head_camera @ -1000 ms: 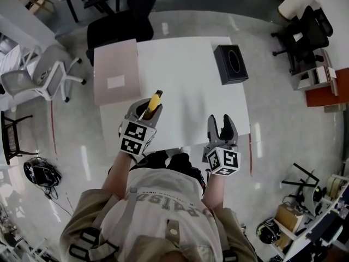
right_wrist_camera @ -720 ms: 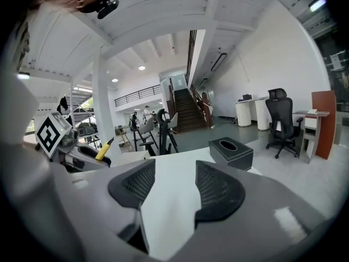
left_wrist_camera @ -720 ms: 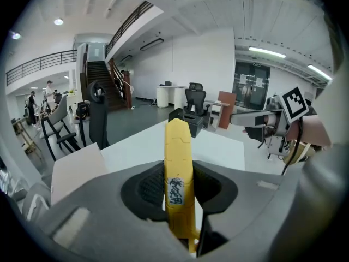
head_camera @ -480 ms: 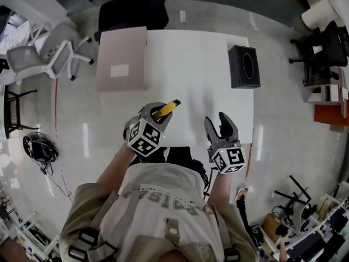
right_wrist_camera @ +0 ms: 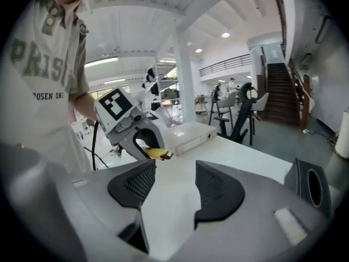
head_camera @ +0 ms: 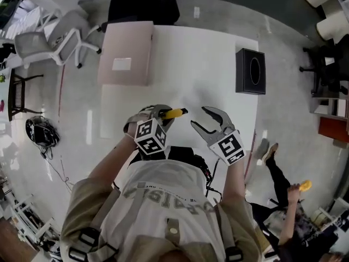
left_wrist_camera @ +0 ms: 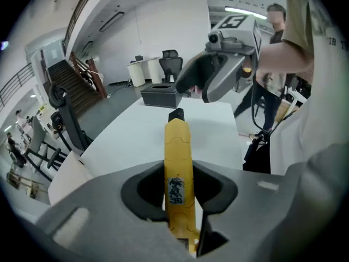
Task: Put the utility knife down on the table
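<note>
The yellow utility knife (head_camera: 174, 113) has a black tip and sticks out to the right from my left gripper (head_camera: 163, 114), which is shut on its handle. It hangs over the near edge of the white table (head_camera: 185, 59). In the left gripper view the knife (left_wrist_camera: 179, 162) runs straight out between the jaws, with its label facing up. My right gripper (head_camera: 200, 118) stands open just right of the knife tip, holding nothing. The right gripper view shows its bare pads (right_wrist_camera: 218, 192) and, past them, the left gripper (right_wrist_camera: 132, 129) holding the knife (right_wrist_camera: 156, 153).
A flat pink box (head_camera: 126, 53) lies at the table's far left. A black tissue box (head_camera: 251, 71) sits at its far right. Office chairs (head_camera: 49, 40) stand off the left side, and a person (head_camera: 281, 182) is on the floor to the right.
My left gripper has come down toward the table's near edge and rolled, so the knife now points right. My right gripper has rolled and swung left to face the knife tip.
</note>
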Action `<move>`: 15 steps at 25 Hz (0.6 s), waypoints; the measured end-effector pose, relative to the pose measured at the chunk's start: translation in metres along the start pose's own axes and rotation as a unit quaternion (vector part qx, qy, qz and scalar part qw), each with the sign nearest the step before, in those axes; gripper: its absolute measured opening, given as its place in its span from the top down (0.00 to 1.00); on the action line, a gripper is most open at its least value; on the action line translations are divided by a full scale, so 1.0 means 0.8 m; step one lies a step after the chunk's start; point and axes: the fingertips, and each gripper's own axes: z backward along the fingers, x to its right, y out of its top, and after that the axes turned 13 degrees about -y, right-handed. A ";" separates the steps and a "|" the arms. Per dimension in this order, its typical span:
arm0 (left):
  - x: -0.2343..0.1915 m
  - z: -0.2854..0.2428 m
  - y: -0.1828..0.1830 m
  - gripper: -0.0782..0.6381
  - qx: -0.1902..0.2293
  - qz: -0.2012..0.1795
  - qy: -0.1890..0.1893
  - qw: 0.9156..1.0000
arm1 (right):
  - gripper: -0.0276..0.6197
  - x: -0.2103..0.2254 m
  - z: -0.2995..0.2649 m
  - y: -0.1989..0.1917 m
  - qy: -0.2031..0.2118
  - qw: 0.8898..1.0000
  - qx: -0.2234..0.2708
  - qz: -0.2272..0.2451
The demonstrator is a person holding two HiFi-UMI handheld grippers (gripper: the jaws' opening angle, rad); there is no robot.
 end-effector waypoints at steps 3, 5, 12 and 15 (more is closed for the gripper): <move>0.005 -0.011 0.000 0.74 -0.023 -0.022 -0.010 0.999 | 0.60 -0.015 -0.017 -0.007 0.047 0.996 -0.028 0.063; 0.007 -0.018 0.002 0.74 -0.034 -0.034 -0.016 0.999 | 0.60 -0.021 -0.026 -0.019 0.069 0.991 -0.051 0.102; 0.016 -0.033 0.006 0.74 -0.068 -0.073 -0.033 0.994 | 0.60 -0.046 -0.048 -0.049 0.136 0.960 -0.105 0.221; 0.017 -0.039 0.002 0.74 -0.087 -0.094 -0.031 0.991 | 0.62 -0.054 -0.051 -0.059 0.158 0.947 -0.120 0.254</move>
